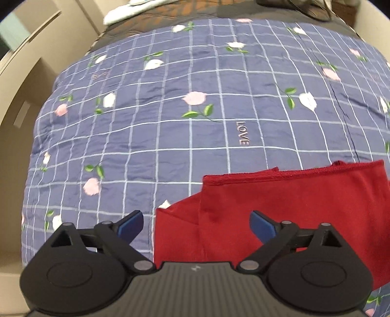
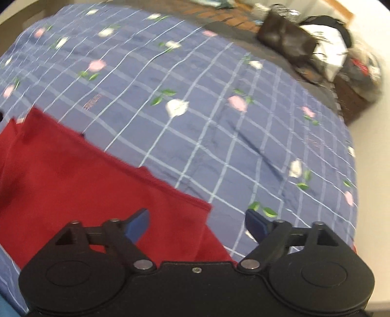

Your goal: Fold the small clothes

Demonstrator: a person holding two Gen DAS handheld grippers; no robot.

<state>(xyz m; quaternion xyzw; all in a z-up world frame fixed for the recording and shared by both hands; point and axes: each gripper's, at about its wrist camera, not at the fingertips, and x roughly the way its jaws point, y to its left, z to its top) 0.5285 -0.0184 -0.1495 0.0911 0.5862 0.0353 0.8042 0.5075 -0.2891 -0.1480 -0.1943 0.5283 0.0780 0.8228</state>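
I have my left gripper [image 1: 196,225] hovering low over the near edge of the bed, its blue-padded fingers [image 1: 130,225] spread wide with nothing between them, tilted down at the red garment [image 1: 280,209]. My right gripper [image 2: 197,224] hangs just as released, jaws apart and empty, over the garment's [image 2: 73,185] right corner. The garment lies flat and partly folded on the blue checked floral quilt [image 1: 170,109], close to the near edge, with one flap turned over at its left side. Toward the far right corner of the bed I see a dark bag [image 2: 287,41] and a heap of black and white clutter [image 2: 334,46], well apart from the garment. At the far left edge lies something white [image 1: 121,13]. The right wrist view is blurred.
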